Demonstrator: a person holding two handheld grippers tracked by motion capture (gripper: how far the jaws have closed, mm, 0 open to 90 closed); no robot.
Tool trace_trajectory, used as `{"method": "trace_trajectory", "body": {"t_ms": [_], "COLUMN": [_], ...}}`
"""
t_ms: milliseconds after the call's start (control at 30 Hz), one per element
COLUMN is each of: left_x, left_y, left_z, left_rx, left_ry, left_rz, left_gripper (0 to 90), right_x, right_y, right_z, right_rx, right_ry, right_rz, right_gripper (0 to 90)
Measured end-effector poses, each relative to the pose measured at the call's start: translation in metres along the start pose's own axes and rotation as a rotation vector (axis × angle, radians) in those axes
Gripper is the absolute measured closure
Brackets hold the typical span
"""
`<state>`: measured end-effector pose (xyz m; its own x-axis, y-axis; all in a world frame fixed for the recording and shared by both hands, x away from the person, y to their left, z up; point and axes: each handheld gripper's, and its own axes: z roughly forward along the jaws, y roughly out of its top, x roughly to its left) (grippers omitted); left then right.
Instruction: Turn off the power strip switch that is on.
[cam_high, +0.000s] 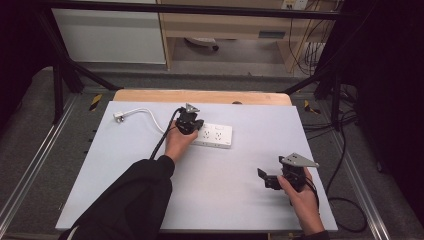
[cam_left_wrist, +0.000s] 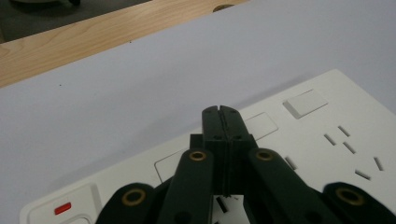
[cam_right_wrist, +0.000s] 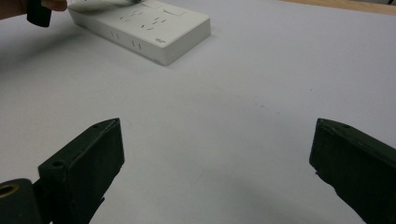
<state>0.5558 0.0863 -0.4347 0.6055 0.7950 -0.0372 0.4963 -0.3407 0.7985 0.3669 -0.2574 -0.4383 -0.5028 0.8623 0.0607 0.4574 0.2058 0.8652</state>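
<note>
High view has the left tool (cam_high: 192, 121), jaws pressed together, right over the white plastic power strip's (cam_high: 218, 135) near-left end, while the right tool (cam_high: 265, 179) sits wide open, well away.

Open white mat (cam_high: 220, 180) all round — only the power strip (cam_high: 215, 135) obstructs.

Small mark on power strip (cam_right_wrist: 160, 41) edge, too blurred to read.

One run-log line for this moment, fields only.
left gripper: shut, over power strip | right gripper: open, empty, above white mat | plug: loose on the mat
</note>
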Motion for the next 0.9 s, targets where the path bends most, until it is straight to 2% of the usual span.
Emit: {"method": "trace_trajectory", "body": {"t_ms": [233, 400, 500, 900], "left_x": [0.0031, 0.0032, 0.0045, -0.0005], "left_y": [0.0003, 0.0002, 0.0001, 0.0007], "left_z": [-0.0024, -0.0024, -0.0026, -0.001], "left_rx": [-0.006, 0.005, 0.006, 0.029], "left_ry": [0.025, 0.027, 0.02, 0.039], "left_rz": [0.004, 0.005, -0.007, 0.032], "left_gripper": [90.0, 90.0, 90.0, 90.0], "right_x": [0.0, 0.0, 0.0, -0.0001], "right_y": [0.0, 0.0, 0.0, 0.0001], "right_z": [0.0, 0.0, 0.0, -0.0008], "right_rx": [0.0, 0.001, 0.001, 0.0], "right_ry": [0.0, 0.001, 0.0, -0.002], "right_rz": [0.0, -0.002, -0.003, -0.002], "right_gripper": [3.5, 3.5, 3.5, 3.5]}}
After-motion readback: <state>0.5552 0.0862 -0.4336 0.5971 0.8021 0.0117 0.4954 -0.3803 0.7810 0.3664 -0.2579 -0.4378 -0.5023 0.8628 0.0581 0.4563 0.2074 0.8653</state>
